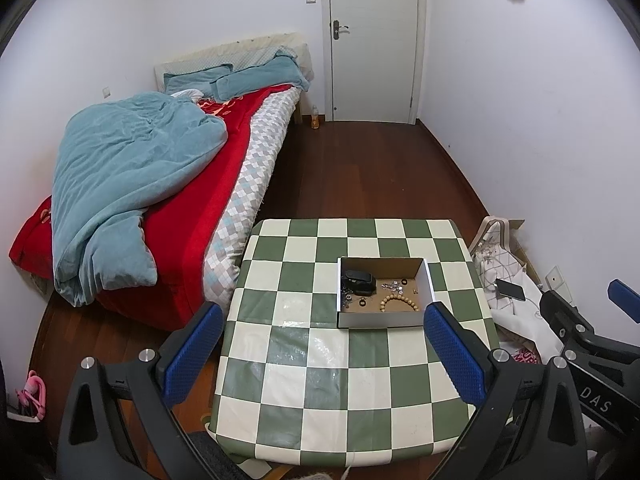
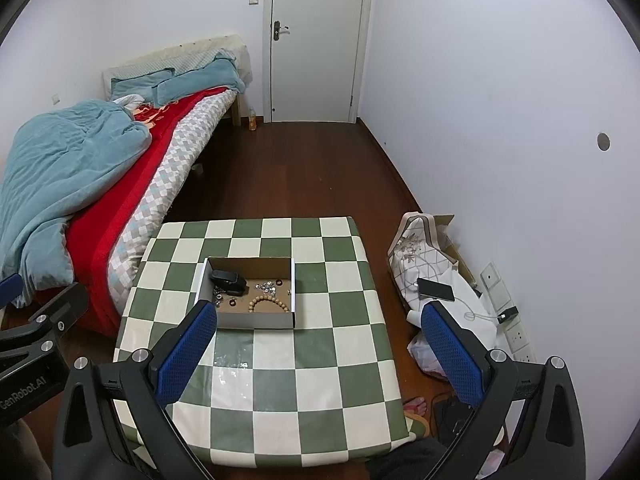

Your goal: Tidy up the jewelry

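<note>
A shallow cardboard box (image 1: 430,285) (image 2: 256,320) stands on a green-and-cream checkered table (image 1: 320,392) (image 2: 300,392). Inside lie a black case (image 1: 358,281) (image 2: 229,281), a wooden bead bracelet (image 1: 400,303) (image 2: 267,303), small sparkly pieces (image 1: 392,287) (image 2: 267,287) and dark rings (image 1: 362,302) (image 2: 232,302). My left gripper (image 1: 324,360) is open and empty, above the table's near half, short of the box. My right gripper (image 2: 316,356) is open and empty, high over the table's near right side. Each gripper's body shows in the other's view.
A bed (image 1: 168,184) with a teal duvet and red sheet stands left of the table. A patterned bag with a phone (image 2: 436,290) on it, cables and wall sockets lie on the floor at the right. A white door (image 1: 372,40) is at the far wall.
</note>
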Motion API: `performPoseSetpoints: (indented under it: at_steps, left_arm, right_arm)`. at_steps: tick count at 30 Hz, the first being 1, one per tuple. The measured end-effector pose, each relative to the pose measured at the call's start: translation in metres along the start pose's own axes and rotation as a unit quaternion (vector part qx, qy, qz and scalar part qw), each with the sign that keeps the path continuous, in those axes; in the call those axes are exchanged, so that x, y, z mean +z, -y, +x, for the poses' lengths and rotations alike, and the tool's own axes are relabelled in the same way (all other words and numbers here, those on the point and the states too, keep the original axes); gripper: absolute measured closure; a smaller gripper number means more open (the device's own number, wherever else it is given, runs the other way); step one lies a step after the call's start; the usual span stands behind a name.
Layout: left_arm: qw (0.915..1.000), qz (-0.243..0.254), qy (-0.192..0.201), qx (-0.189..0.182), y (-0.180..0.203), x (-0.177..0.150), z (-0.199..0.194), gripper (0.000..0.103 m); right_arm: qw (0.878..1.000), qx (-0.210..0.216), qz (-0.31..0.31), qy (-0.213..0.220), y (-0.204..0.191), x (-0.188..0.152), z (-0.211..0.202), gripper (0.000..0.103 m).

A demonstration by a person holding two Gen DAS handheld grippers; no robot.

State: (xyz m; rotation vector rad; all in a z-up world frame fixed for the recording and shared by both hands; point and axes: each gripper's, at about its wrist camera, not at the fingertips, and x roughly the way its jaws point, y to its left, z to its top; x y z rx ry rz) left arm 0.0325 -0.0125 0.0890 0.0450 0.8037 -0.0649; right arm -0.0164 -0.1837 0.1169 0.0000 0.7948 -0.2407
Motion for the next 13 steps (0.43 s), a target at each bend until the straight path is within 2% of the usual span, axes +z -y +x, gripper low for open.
performPoseSetpoints:
  at_steps: [13]
  left_arm:
    - [1.0000, 0.001, -0.003, -0.006, 0.0000, 0.0009, -0.0015, 0.000]
  right_arm:
    - [1.000, 0.000, -0.001, 0.000, -0.0010, -0.0003, -0.0008, 0.000]
